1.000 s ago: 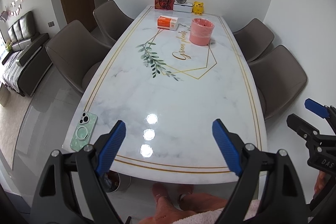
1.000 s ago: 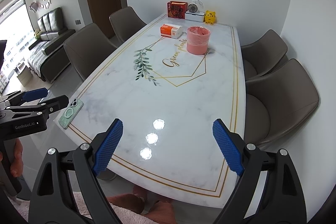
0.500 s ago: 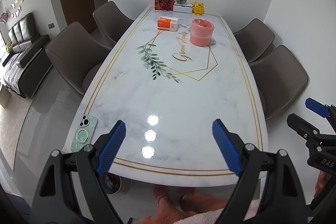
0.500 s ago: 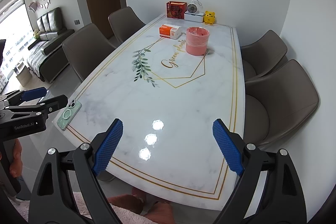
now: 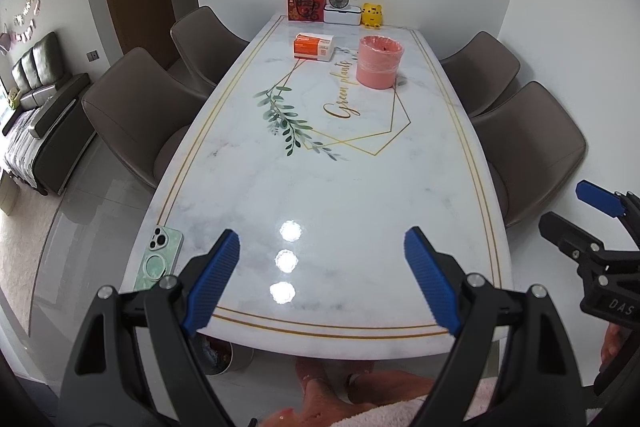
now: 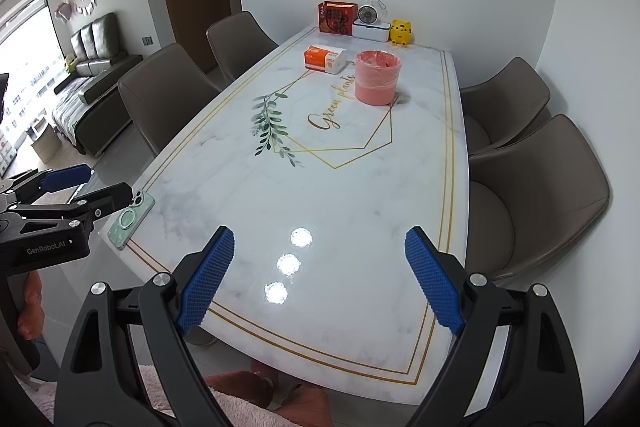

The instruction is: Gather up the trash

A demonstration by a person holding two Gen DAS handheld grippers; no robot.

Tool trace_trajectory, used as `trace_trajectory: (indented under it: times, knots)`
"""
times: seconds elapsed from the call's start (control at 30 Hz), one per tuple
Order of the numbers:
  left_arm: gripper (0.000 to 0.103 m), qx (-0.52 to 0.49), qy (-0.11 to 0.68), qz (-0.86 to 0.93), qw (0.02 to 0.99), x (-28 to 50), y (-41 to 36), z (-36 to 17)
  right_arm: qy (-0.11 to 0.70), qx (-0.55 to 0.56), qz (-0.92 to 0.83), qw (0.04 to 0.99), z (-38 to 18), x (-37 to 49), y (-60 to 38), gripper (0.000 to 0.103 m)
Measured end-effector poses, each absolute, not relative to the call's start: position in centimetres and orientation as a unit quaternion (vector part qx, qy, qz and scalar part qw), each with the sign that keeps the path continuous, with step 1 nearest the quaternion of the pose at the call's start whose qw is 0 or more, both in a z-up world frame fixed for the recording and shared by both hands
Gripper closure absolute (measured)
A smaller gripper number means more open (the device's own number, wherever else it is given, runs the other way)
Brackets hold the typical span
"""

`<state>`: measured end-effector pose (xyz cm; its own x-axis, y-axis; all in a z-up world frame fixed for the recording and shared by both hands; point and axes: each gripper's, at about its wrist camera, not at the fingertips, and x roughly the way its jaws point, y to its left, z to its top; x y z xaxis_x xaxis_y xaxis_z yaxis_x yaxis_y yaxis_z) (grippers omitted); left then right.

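Two spread grippers are held over the near end of a marble desk.

The left gripper (image 5: pixel 322 271) and the right gripper (image 6: pixel 320 271) are both seen with blue pads set wide apart and nothing between them, above the near edge of the desk (image 5: pixel 360 187). A pink bin (image 5: pixel 379 62) lined with a plastic bag is placed at the far right of the desk, well apart from both grippers. An orange box (image 5: pixel 314 47) is set just left of the bin. A red bag (image 5: pixel 306 5), a small fan (image 5: pixel 340 1) and a yellow toy (image 5: pixel 372 15) are lined against the far wall. A green phone (image 5: pixel 159 259) is laid at the near left corner.
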<state>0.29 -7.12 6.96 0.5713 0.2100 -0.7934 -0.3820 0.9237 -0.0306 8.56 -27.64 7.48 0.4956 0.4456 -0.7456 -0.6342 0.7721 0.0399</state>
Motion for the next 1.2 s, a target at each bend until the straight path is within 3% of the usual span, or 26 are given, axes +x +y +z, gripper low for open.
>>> trace_trajectory:
  times: [0.2, 0.27, 1.2]
  knots:
    - [0.019, -0.108, 0.428, 0.173, 0.88, 0.4, -6.5, 6.8, 0.391, -0.122, 0.316, 0.856, 7.4, 8.8, -27.5, 0.019]
    - [0.013, -0.099, 0.428, 0.179, 0.88, 0.4, -6.5, 6.9, 0.39, -0.122, 0.317, 0.856, 7.3, 8.8, -27.4, 0.019]
    - [0.009, -0.097, 0.418, 0.158, 0.889, 0.3, -6.2, 6.7, 0.384, -0.135, 0.317, 0.857, 7.3, 9.4, -26.0, 0.019]
